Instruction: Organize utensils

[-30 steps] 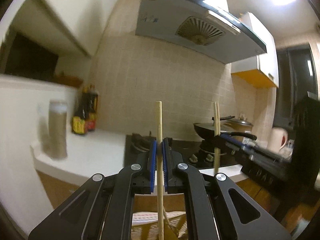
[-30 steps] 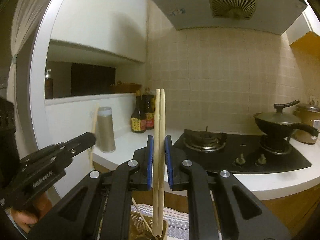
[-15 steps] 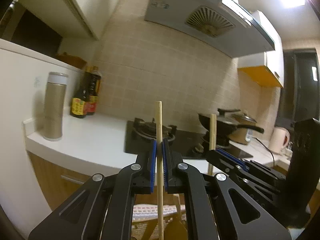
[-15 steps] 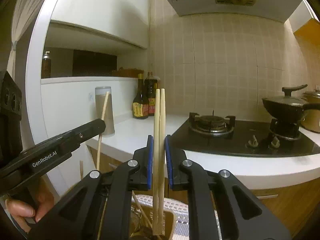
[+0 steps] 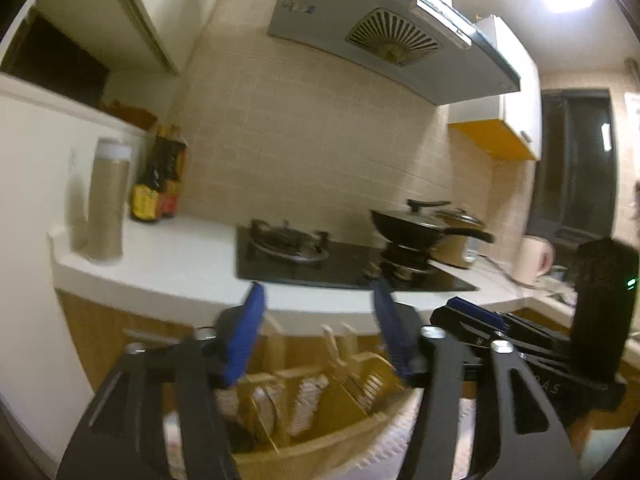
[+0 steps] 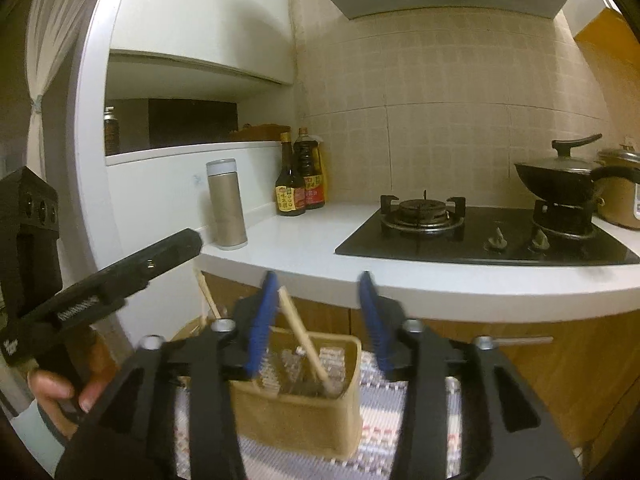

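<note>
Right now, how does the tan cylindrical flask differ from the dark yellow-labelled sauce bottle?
The tan flask is a plain straight cylinder; the dark sauce bottle narrows to a slim neck and bears a label. The flask stands near the edge of the white counter, the bottle back by the tiled wall. Both stand upright on that counter.

Pale wooden chopsticks lean tilted in tan holder (compartmented) — tips down.
</note>
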